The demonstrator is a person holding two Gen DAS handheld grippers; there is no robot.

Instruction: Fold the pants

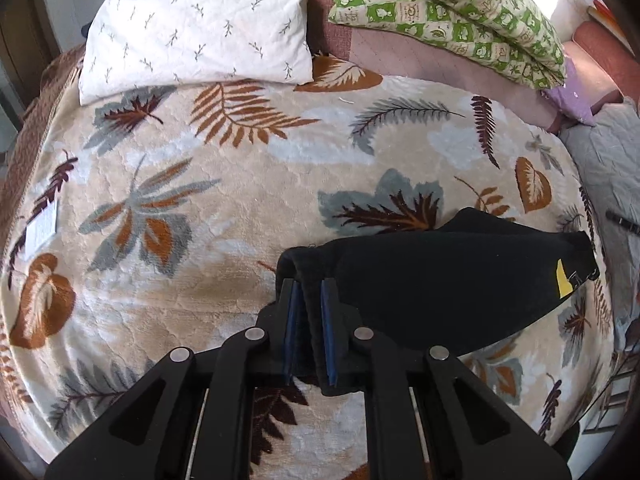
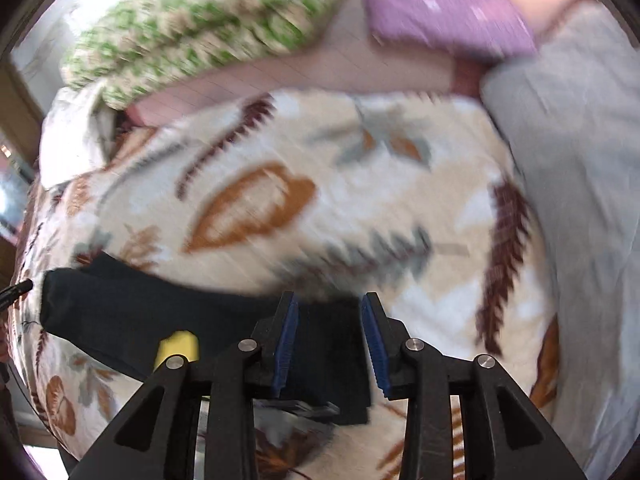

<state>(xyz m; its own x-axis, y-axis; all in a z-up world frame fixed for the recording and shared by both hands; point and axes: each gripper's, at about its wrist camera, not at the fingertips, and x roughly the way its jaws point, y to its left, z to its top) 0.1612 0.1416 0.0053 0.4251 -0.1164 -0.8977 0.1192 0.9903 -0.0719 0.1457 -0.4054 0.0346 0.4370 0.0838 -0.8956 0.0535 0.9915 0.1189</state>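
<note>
So the pants (image 1: 440, 280) are black, soft and kind of fleecy looking, bunched into a long folded strip lying across the near part of the bed, with a little yellow tag (image 1: 564, 280) at one end. The left gripper (image 1: 310, 288) has its blue ribbed pads pinched down tight on a thick fold at one end of them. The right gripper (image 2: 330, 304) sits over the other end with its jaws spread wide, fabric lying between the pads but not squeezed. That view is pretty smeared though. Underneath is a plush cream blanket (image 1: 240, 220) printed with big rust, grey and maroon leaves. Up at the head there's a white pillow (image 1: 196, 32) with tiny sprigs, a green checked quilt (image 1: 460, 16) folded up, a purple cushion (image 2: 448, 12) and a pale grey cover (image 2: 580, 200) off to the side
</note>
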